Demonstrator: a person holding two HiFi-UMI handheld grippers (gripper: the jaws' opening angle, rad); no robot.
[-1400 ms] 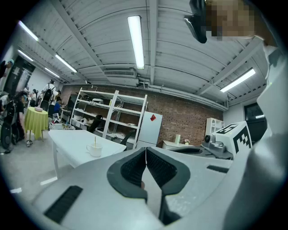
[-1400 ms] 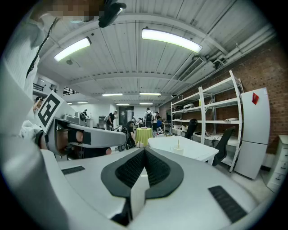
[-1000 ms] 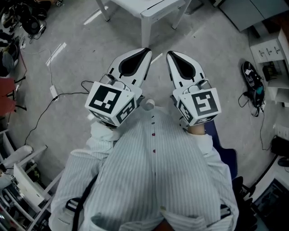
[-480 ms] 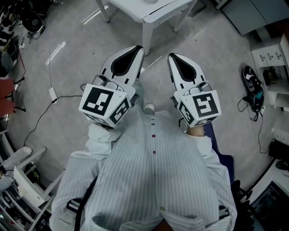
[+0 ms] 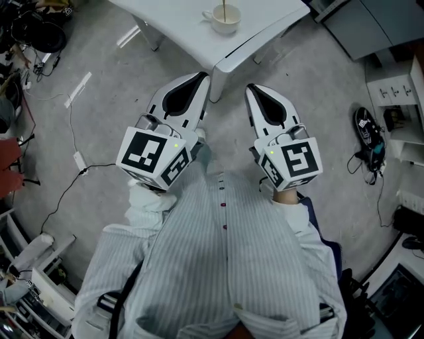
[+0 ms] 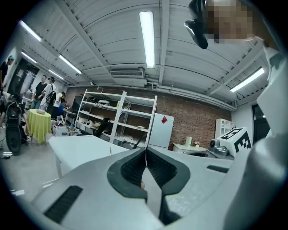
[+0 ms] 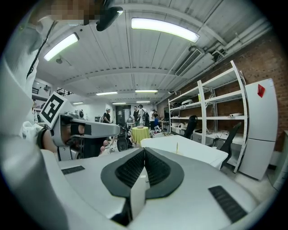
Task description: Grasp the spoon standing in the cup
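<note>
Looking down from your head, find the spoon [image 5: 225, 9] upright in the cup [image 5: 224, 20] on the worktop [image 5: 173, 21], well ahead; your left gripper [image 6: 145, 150] sits closed and empty in its own view, your right gripper [image 7: 144, 150] likewise, so open one before reaching

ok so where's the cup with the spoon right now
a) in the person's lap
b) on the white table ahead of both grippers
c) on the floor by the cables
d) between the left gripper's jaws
b: the cup with the spoon standing in it sits on the white table, beyond the left gripper and right gripper, both shut on nothing.
</note>
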